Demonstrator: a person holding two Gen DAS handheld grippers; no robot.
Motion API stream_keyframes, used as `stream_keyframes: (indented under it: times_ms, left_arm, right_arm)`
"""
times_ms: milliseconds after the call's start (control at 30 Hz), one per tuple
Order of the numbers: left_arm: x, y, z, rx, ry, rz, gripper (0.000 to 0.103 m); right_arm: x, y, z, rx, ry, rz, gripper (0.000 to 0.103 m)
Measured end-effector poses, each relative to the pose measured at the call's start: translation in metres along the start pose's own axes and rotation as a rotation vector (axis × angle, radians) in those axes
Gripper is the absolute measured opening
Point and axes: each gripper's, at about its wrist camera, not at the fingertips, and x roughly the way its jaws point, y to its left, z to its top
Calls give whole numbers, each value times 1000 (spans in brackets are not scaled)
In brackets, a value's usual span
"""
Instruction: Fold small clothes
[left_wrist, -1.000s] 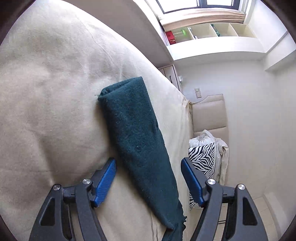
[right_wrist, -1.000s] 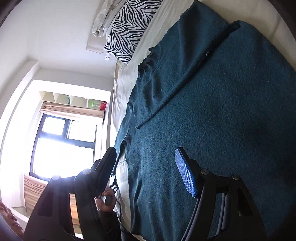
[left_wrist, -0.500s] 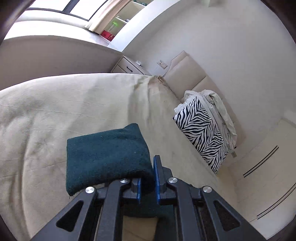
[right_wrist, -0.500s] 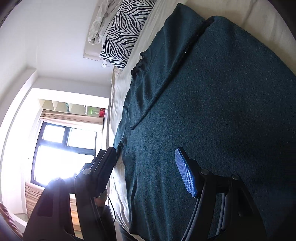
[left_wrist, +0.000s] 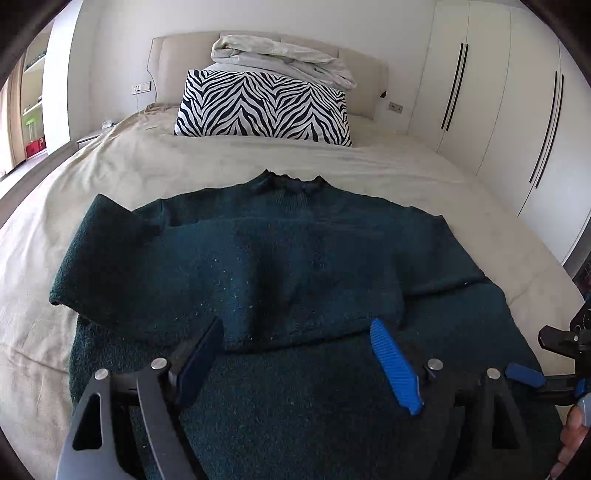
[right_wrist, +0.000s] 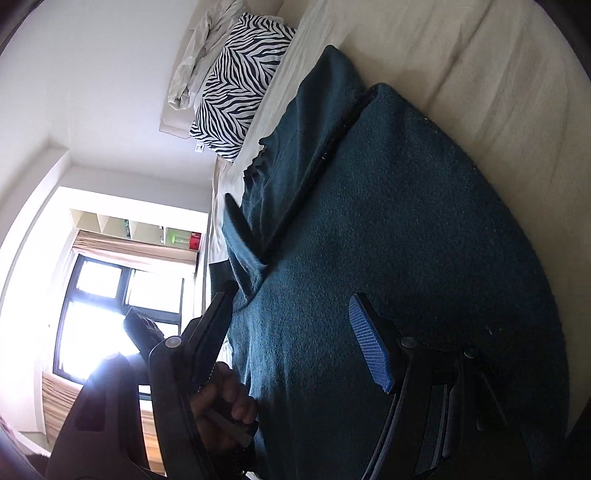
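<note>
A dark teal sweater (left_wrist: 280, 266) lies flat on the beige bed (left_wrist: 155, 162), neck toward the pillow. Both sleeves are folded across its chest; the left sleeve (left_wrist: 103, 258) lies doubled over the body. My left gripper (left_wrist: 299, 354) is open and empty, just above the lower part of the sweater. My right gripper (right_wrist: 291, 332) is open and empty above the sweater (right_wrist: 388, 240) near its right side; its blue pad also shows at the right edge of the left wrist view (left_wrist: 524, 373).
A zebra-striped pillow (left_wrist: 262, 107) with a crumpled white blanket (left_wrist: 280, 55) on it stands at the headboard. White wardrobe doors (left_wrist: 509, 92) line the right wall. A window (right_wrist: 110, 302) and shelves are on the left side of the room.
My left gripper carried the left sleeve across the sweater's chest, let it go and opened, and now faces the headboard. My right gripper stayed open above the sweater.
</note>
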Motion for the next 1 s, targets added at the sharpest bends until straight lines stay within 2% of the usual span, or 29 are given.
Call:
stream_keyframes:
  times_ms: [100, 233, 267, 300, 433, 633, 667, 700, 800, 1000]
  left_arm:
    - [-18, 28, -10, -56, -40, -8, 90]
    - [3, 84, -21, -277, 17, -30, 88]
    - [4, 94, -29, -331, 20, -53, 82]
    - [4, 100, -30, -362, 5, -74, 81]
    - [0, 95, -32, -331, -7, -56, 82]
    - [2, 95, -32, -327, -8, -67, 85]
    - [2, 95, -32, -327, -9, -67, 86]
    - [2, 94, -32, -326, -9, -67, 86]
    - [2, 95, -33, -329, -11, -70, 86]
    - [-1, 97, -33, -336, -15, -79, 86]
  right_arm:
    - [26, 22, 7, -70, 31, -42, 66]
    - [68, 65, 23, -186, 41, -107, 66]
    - [79, 76, 28, -209, 46, -108, 66]
    - [91, 87, 33, -234, 52, -119, 66]
    - [137, 101, 52, -252, 71, -228, 66]
    - [177, 103, 61, -258, 114, -247, 63]
    - [182, 107, 58, -279, 127, -255, 53]
    - [187, 112, 56, -310, 144, -277, 40]
    - [194, 125, 50, -425, 159, -350, 12]
    - [170, 161, 63, -516, 71, -331, 7]
